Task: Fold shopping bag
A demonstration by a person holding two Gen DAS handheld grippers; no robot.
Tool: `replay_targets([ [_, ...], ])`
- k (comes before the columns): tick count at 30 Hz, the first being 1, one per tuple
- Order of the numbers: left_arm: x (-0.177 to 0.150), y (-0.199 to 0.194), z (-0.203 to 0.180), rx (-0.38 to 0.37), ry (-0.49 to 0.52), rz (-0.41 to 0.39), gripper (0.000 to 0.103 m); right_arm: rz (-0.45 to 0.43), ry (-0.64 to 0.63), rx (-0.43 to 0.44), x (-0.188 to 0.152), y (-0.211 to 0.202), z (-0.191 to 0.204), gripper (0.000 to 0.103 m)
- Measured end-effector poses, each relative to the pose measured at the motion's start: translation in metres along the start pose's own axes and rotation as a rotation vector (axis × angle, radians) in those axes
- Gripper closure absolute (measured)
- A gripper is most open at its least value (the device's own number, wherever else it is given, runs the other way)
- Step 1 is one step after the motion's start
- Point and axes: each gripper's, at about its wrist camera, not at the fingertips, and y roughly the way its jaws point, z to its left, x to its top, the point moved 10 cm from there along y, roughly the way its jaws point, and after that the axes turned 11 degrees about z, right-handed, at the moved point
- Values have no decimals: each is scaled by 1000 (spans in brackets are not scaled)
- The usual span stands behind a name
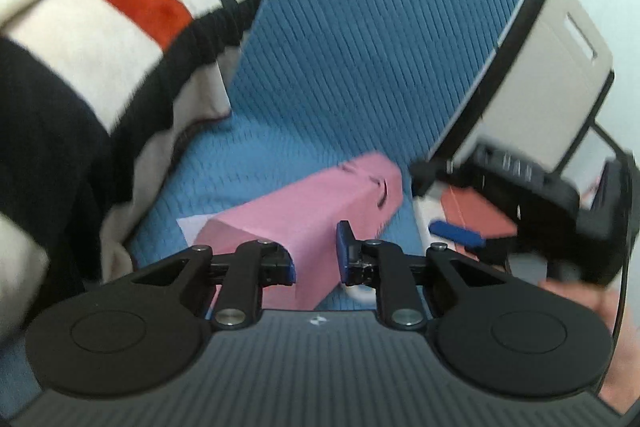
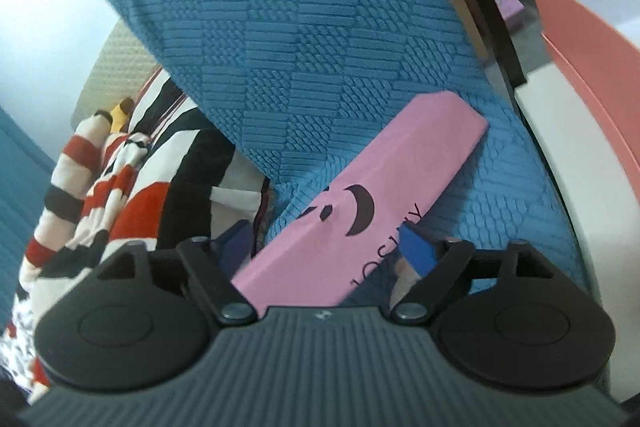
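Open blue seat (image 2: 500,187) around the pink bag (image 2: 360,195); striped blanket (image 1: 100,39) left, box (image 1: 540,75) right.

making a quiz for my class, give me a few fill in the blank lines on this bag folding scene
1. The folded shopping bag is ____ in colour.
2. It lies on a textured ____ cover.
3. The left hand-held gripper has its jaws ____ around one end of the bag.
4. The striped blanket is red, white and ____.

Missing words: pink; blue; open; black
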Motion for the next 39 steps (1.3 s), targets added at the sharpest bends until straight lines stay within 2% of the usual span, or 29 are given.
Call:
replay_targets([
  [4,-18,6,-9,-8,36,49,81,95,97,52,-13,15,-10,14],
  [11,-31,11,-19,-26,92,88,81,188,174,49,-30,32,-22,14],
  [19,-39,19,-24,-71,125,133,81,234,169,63,-36,48,-24,14],
  [25,-48,21,-35,-83,179,161,81,256,58,13,-39,52,-20,15],
  [26,-49,21,-35,-85,180,164,81,260,48,12,-40,52,-20,18],
  [27,-50,20,-35,-86,178,167,81,268,35,12,-41,53,-18,31],
  [29,-52,18,-34,-98,170,175,81,269,11,-1,-43,51,-17,36],
  [31,-52,15,-33,-109,156,178,81,271,0,-1,-43,50,-17,47],
  [33,-53,10,-30,-116,136,186,80,269,9,0,-43,48,-20,52],
  [36,-56,1,-25,-149,111,207,80,273,19,-7,-44,46,-25,53],
  [39,-59,-15,-19,-175,76,215,74,274,24,-17,-44,43,-31,55],
])
